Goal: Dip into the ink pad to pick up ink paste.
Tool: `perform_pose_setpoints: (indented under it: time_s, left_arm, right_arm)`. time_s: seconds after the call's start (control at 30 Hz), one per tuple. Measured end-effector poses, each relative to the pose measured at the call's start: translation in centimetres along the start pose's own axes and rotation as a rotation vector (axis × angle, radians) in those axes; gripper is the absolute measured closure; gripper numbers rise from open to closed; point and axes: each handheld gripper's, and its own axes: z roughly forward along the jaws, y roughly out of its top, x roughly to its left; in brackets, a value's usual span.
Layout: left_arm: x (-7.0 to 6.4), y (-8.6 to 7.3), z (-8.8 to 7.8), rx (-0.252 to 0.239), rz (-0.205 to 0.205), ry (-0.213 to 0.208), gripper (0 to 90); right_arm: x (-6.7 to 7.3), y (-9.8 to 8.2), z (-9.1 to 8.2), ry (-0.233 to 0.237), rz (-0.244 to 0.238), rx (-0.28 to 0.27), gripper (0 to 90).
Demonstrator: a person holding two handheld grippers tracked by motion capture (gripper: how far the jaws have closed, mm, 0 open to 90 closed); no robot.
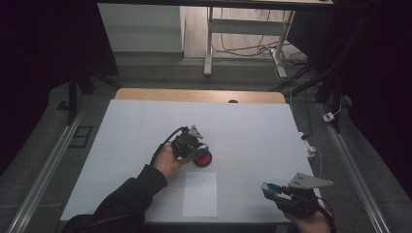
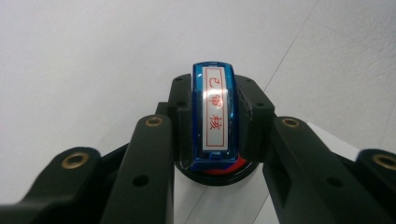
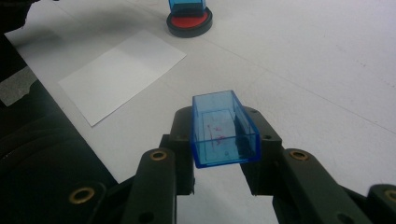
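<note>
In the left gripper view, the left gripper [image 2: 212, 116] has its two black jaws closed against the sides of a blue stamp [image 2: 213, 114], whose white label with red characters faces the camera at mid-frame. Under the stamp sits a round black ink pad [image 2: 219, 175] with a red inking surface; the stamp's lower end is down on it. In the high view this gripper [image 1: 194, 145] is near the centre of the frame, with the ink pad [image 1: 204, 159] just to its lower right.

The right gripper [image 3: 224, 135] clamps a clear blue stamp cap [image 3: 223, 129], open end toward the camera, at mid-frame. In the high view it [image 1: 272, 191] is at the lower right.

A white sheet of paper [image 1: 199, 194] lies flat at lower centre on the white table [image 1: 121, 136], between the two grippers and apart from both.
</note>
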Motion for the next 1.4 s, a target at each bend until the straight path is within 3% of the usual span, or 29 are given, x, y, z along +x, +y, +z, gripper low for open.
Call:
perform_pose_setpoints:
  time_s: [0.2, 0.47, 0.77, 1.03, 1.27, 1.4]
  left_arm:
    - [-0.5, 0.1, 0.0, 0.015, 0.027, 0.027, 71.0]
    - [0.6, -0.2, 0.0, -0.008, -0.032, -0.033, 70.9]
    - [1.1, -0.7, 0.0, -0.037, -0.057, -0.064, 70.8]
    - [0.5, -0.5, -0.1, -0.032, -0.010, -0.027, 70.6]
    - [0.6, -0.2, -1.0, -0.074, -0.008, -0.047, 70.5]
    - [0.3, -0.1, -1.3, -0.073, 0.001, -0.066, 70.4]
  right_arm:
    - [0.0, 0.0, 0.0, -0.003, -0.002, 0.004, 67.9]
    - [0.0, 0.0, 0.0, -0.003, -0.004, 0.008, 67.9]
    - [0.1, 0.0, 0.0, -0.005, -0.002, 0.008, 67.9]
    - [0.1, -0.1, -0.1, -0.005, 0.000, 0.003, 67.8]
    - [0.0, -0.1, -0.2, -0.008, 0.002, 0.003, 67.7]
    - [0.0, -0.1, -0.2, -0.009, 0.001, 0.003, 67.7]
